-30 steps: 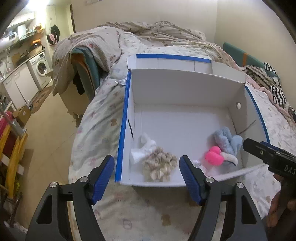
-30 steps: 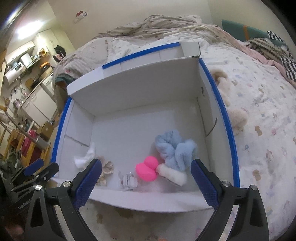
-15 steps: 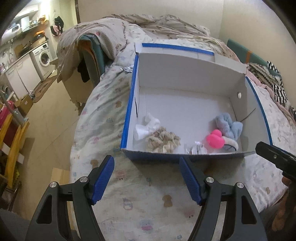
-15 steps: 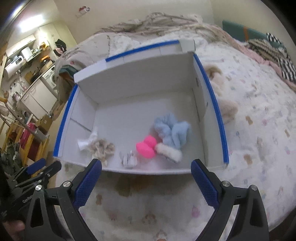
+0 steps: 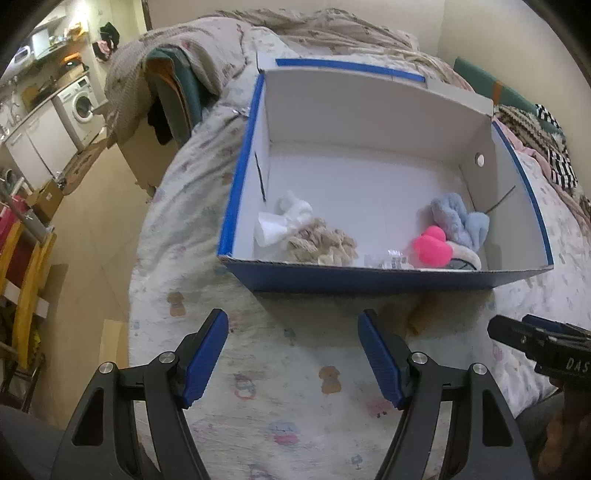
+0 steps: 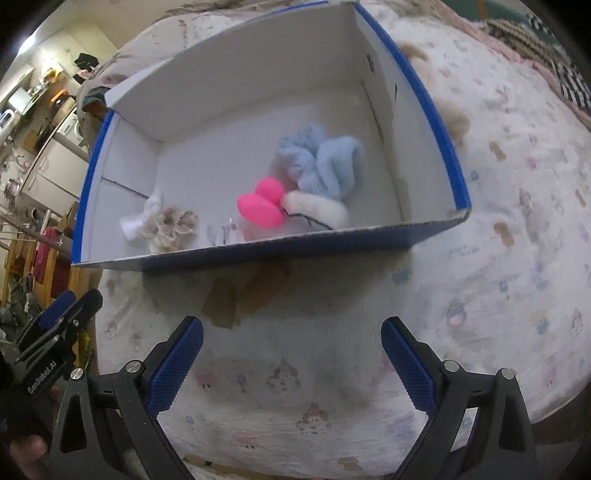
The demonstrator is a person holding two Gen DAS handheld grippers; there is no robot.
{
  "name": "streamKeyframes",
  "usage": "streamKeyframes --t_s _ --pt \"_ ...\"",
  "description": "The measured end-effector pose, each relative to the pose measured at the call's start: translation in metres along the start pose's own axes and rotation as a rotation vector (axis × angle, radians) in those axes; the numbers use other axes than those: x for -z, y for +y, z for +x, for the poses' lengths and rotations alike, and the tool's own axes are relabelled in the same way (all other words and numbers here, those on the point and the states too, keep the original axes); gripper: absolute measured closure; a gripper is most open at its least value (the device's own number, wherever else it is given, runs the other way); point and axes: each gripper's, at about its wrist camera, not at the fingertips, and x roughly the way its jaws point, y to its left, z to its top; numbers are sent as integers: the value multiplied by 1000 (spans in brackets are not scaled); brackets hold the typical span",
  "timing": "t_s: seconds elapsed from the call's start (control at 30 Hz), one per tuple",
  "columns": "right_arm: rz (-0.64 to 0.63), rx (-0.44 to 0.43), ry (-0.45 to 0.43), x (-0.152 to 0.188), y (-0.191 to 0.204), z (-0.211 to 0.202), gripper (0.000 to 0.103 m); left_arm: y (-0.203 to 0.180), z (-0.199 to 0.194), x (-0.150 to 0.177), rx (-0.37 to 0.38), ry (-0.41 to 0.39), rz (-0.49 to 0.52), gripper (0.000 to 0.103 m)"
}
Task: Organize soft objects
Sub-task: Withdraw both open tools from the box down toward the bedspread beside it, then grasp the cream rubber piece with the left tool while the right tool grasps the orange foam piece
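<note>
A blue box with a white inside (image 5: 373, 282) (image 6: 266, 253) sits on the bed. In it lie a light blue fluffy piece (image 5: 460, 221) (image 6: 325, 162), a pink soft item (image 5: 432, 249) (image 6: 260, 206), a white fuzzy piece (image 6: 317, 212), a beige fluffy piece (image 5: 321, 243) (image 6: 171, 225), a white cloth (image 5: 280, 221) (image 6: 142, 218) and a small clear wrapper (image 5: 391, 262). My left gripper (image 5: 293, 354) is open and empty, above the bedspread in front of the box. My right gripper (image 6: 291, 363) is open and empty, also in front of the box.
The bed has a patterned bedspread (image 5: 295, 369) and rumpled blankets (image 5: 325, 33) at the far end. A beige plush (image 6: 454, 118) lies right of the box. The floor (image 5: 92, 240), a draped chair (image 5: 173, 92) and a washing machine (image 5: 83, 105) are to the left.
Both grippers have drawn back from the box toward the near edge of the bed. The box's near wall, lying flat earlier, now stands upright. The items inside have not moved.
</note>
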Motion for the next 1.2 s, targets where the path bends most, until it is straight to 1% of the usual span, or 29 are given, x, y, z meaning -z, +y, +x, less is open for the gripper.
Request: streamKeyframes --t_s 0.13,0.27,0.43,0.47,0.67,0.7,0.73,0.77,0.83,0.9,0.93,0.97,1.03,1.13,1.2 --pt "37 -7 29 -2 -8 7 0 2 10 1 2 37 -14 33" --pt "127 -47 62 -3 -22 16 0 3 21 4 10 76 -41 33" --pt "168 -41 88 -4 -31 25 0 -25 35 5 49 99 60 33" --pt "176 -40 91 -4 -33 26 0 -30 39 5 58 103 73 33" --pt "213 -18 94 -4 -44 32 0 -53 70 1 184 180 92 35" --pt "218 -17 94 -4 -47 32 0 -57 77 2 193 202 108 38" --pt "222 -16 98 -5 -49 33 0 -61 81 2 201 219 117 45" --pt "223 -18 102 -5 -50 35 0 -64 87 3 208 242 126 49" --pt "222 -24 108 -6 -49 38 0 -67 96 5 217 272 134 50" --pt "218 -26 111 -7 -47 39 0 -68 100 6 218 285 135 62" --pt "215 -28 113 -7 -46 40 0 -68 102 6 223 292 136 70" --pt "212 -29 115 -8 -45 42 0 -68 102 6 229 299 134 75" --pt "207 -29 122 -8 -43 44 0 -66 100 5 258 304 117 81" --pt "206 -40 132 -9 -37 48 0 -63 95 3 283 299 117 95" --pt "197 -49 137 -12 -30 53 0 -59 92 2 292 303 104 97"
